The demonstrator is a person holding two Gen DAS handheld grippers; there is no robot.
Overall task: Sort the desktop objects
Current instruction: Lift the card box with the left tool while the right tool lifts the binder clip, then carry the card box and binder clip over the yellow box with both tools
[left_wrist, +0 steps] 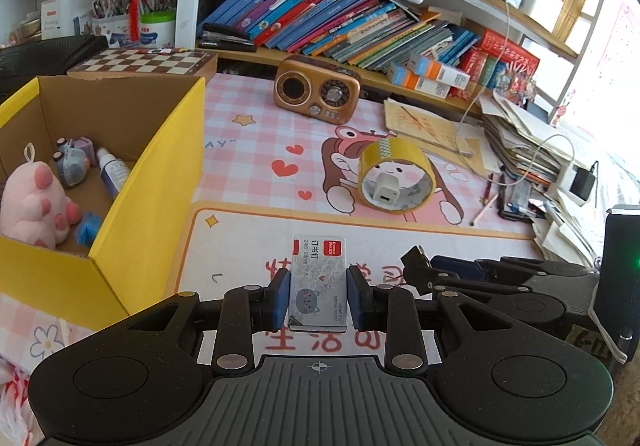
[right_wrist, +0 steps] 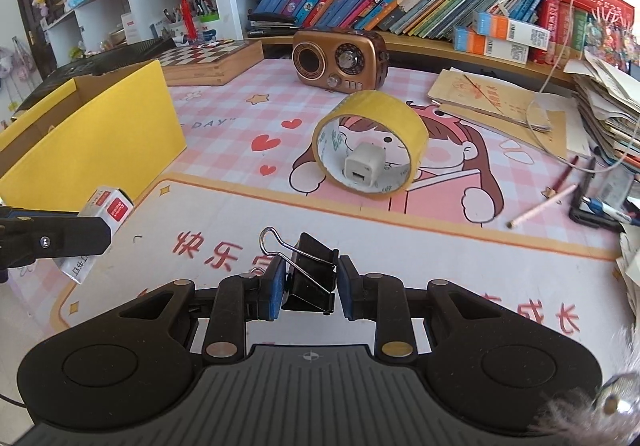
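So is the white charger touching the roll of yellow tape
Touching. The right wrist view shows the charger sitting inside the tape roll, resting on the roll's inner wall with no gap beneath it.

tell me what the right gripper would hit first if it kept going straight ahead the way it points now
Probably the yellow tape roll with the white charger inside it. The right gripper, holding the black binder clip, points toward it over bare desk mat; depth is uncertain.
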